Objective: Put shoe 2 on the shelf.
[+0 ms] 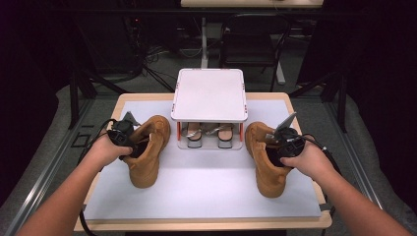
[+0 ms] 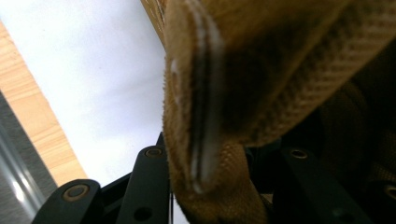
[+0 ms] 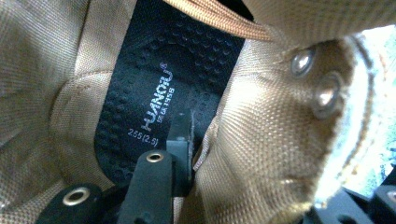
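Tan boots: left boot [image 1: 146,150] and right boot [image 1: 267,157] stand on the desk [image 1: 206,196], flanking a shoe rack [image 1: 210,96]. Left tongs [image 1: 129,140] pinch the left collar; right tongs [image 1: 279,147] straddle the right collar, one jaw inside. Grasp step; next, lift both together.

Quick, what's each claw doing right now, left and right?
Left claw: closed on the collar of the left boot.
Right claw: closed on the collar wall of the right boot, one jaw inside it.
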Motion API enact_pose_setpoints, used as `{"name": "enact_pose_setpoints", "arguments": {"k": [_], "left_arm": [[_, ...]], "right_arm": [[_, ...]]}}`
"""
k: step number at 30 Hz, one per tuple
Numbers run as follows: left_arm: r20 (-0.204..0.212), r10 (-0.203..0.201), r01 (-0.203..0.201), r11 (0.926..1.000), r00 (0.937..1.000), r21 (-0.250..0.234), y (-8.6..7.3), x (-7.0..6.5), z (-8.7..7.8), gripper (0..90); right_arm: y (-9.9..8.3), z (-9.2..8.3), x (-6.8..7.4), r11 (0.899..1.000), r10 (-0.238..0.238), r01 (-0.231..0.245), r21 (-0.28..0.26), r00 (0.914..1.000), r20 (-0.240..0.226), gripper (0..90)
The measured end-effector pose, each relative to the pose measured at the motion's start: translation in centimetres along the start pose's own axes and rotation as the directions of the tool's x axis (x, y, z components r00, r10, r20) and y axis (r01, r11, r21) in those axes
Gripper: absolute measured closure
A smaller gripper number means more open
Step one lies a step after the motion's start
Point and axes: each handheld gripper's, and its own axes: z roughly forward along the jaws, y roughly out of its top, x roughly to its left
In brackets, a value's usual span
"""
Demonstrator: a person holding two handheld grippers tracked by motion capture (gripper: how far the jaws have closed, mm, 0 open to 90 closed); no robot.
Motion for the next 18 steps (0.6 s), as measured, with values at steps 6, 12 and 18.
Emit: {"name": "enact_pose_setpoints", "arguments": {"k": [6,12,18], "left_arm": [[-0.035,0.015,-0.015,0.9998,0.9993,0.01,0.1,-0.39,0.1,70.1],[-0.055,0.027,-0.026,0.9992,0.9981,0.032,0.28,-0.57,0.15,71.8],[-0.08,0.044,-0.041,0.9984,0.9958,0.04,0.35,-0.83,0.17,73.8]], "right_arm": [[-0.03,0.0,0.12,1.0,-0.008,0.008,-0.003,0.9999,0.009,66.9],[-0.05,0.08,0.15,1.0,0.004,-0.004,-0.004,0.9998,0.019,68.1],[-0.07,0.09,0.17,1.0,0.005,-0.005,-0.007,0.9997,0.023,68.2]]}}
